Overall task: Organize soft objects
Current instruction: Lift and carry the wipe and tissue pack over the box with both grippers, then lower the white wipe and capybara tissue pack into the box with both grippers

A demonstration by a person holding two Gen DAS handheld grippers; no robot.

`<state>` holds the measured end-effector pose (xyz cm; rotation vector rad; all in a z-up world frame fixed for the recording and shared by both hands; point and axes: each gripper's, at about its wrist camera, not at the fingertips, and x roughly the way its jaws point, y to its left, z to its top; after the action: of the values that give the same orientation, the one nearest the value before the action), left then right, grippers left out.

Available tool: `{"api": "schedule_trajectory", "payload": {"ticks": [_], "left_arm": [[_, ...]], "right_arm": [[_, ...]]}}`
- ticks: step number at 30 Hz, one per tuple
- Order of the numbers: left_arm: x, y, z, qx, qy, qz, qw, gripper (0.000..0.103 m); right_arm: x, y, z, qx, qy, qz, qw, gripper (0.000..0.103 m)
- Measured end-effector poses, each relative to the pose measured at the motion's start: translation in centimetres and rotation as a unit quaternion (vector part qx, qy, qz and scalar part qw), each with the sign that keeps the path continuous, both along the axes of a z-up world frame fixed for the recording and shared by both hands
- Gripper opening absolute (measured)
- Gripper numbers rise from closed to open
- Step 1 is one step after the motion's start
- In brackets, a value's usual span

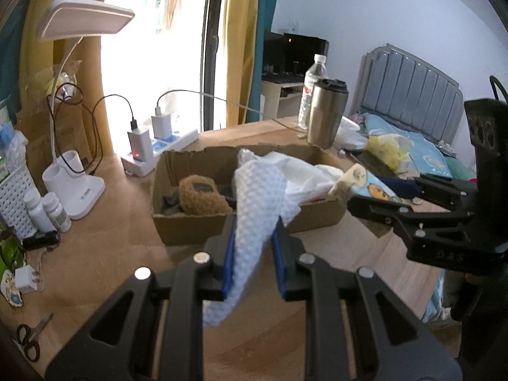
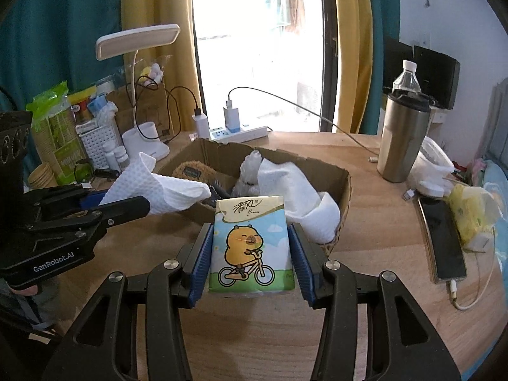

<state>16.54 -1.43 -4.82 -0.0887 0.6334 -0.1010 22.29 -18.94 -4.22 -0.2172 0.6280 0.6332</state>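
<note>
— Waffle-textured white cloth is pinched in our left gripper, the jaws nearly shut on one fold, with the rest trailing loose towards the cardboard box. What worries us there?

— The grip is on a thin edge only. If the loose tail drags on the box rim or catches our right gripper beside it, the cloth could slide out and land on the worktop short of the box.

— And the right side?

— Its jaws stand part-way closed on the tissue pack, blue pads pressed against both sides, the pack upright and held above the worktop just in front of the box. The pack is soft and slick; it could squash or slip downwards if we tilt it.

— Is the box ready for both?

— Partly. We see a brown plush, a white plush and more white cloth already inside, filling the right half. If we drop the pack on that heap, it may roll over the low torn wall.

— Anything nearby at risk?

— The steel tumbler and phone sit to the right, apart from the box; a wide swing of the right hand could knock them. The two grippers are also close together, so crossing paths over the box is our likeliest fault.
</note>
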Motion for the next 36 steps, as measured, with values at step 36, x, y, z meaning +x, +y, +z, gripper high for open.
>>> {"api": "schedule_trajectory", "payload": {"ticks": [36], "left_arm": [[7.4,0.5,0.3,-0.001,0.016,0.007,0.9998,0.023]], "right_arm": [[6.9,-0.1,0.2,0.017,0.019,-0.003,1.000,0.050]]}}
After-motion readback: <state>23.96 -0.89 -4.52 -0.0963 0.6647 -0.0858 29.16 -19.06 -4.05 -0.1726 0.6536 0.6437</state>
